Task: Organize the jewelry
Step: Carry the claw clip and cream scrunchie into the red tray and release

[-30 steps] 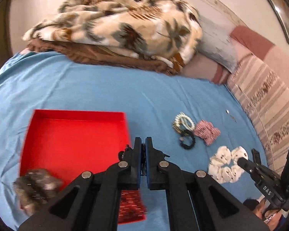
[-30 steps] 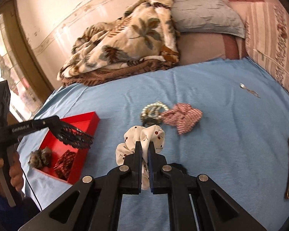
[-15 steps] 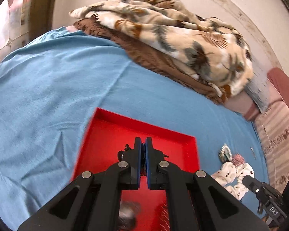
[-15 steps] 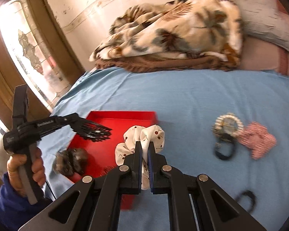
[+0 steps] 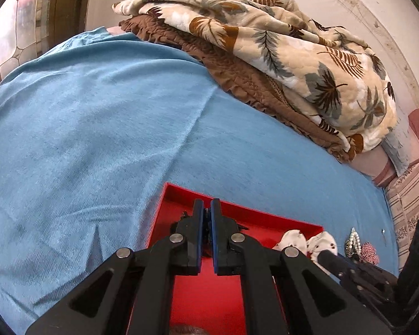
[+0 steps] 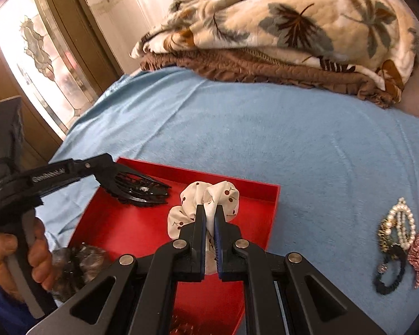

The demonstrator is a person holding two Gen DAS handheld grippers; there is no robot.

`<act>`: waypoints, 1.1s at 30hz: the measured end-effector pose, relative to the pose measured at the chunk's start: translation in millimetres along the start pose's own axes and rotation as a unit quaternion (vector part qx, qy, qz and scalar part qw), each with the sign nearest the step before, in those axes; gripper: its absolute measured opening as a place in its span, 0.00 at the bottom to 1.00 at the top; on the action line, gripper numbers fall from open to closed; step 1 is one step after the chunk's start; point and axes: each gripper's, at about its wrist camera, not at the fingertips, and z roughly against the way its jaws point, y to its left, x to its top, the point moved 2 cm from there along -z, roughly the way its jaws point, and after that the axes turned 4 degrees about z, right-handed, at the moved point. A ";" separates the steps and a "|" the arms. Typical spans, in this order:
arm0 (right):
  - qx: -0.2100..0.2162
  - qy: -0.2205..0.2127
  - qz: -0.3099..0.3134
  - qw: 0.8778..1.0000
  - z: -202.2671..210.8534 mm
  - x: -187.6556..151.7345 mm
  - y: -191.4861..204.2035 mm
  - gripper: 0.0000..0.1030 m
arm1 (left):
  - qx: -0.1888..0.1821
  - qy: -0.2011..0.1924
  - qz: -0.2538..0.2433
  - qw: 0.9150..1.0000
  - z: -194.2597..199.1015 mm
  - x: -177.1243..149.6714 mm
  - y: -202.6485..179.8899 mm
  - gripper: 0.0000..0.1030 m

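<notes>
Right gripper (image 6: 208, 217) clenched on white scrunchie (image 6: 209, 195), frame centre, over red tray (image 6: 275, 195): soft, light, bunched-fold hold. Left gripper (image 5: 206, 217) clamping black claw clip (image 6: 138, 191): rigid, brittle teeth.

Open blue bedsheet (image 6: 265, 128) all around red tray (image 6: 271, 217). Tray centre bare; grey furry scrunchie (image 6: 78, 262) in near-left corner. Folded blankets (image 6: 279, 28) block far side. Pearl bracelet (image 6: 399, 226), black hair tie (image 6: 391, 273) clutter right.

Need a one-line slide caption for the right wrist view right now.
Right gripper carries a cherry-print scrunchie over the red tray while the left gripper brings a black hair claw.
</notes>
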 end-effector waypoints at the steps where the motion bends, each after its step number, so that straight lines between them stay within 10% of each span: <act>1: -0.002 0.001 0.001 1.000 -1.1 -0.7 0.2 0.07 | -0.003 -0.001 -0.003 1.000 0.8 -0.2 -1.0 0.05; 6: -0.018 -0.005 0.010 1.000 2.4 -0.5 -0.1 0.11 | -0.010 -0.020 -0.010 1.000 15.1 -2.2 -8.6 0.38; 19: -0.032 -0.036 0.026 0.999 70.6 -24.9 11.6 0.47 | 0.041 -0.104 -0.044 0.993 115.2 -31.4 -36.9 0.66; 33: -0.072 -0.040 0.004 0.997 152.8 -126.6 -14.7 0.52 | 0.070 -0.080 -0.082 0.991 161.1 -130.8 -90.3 0.69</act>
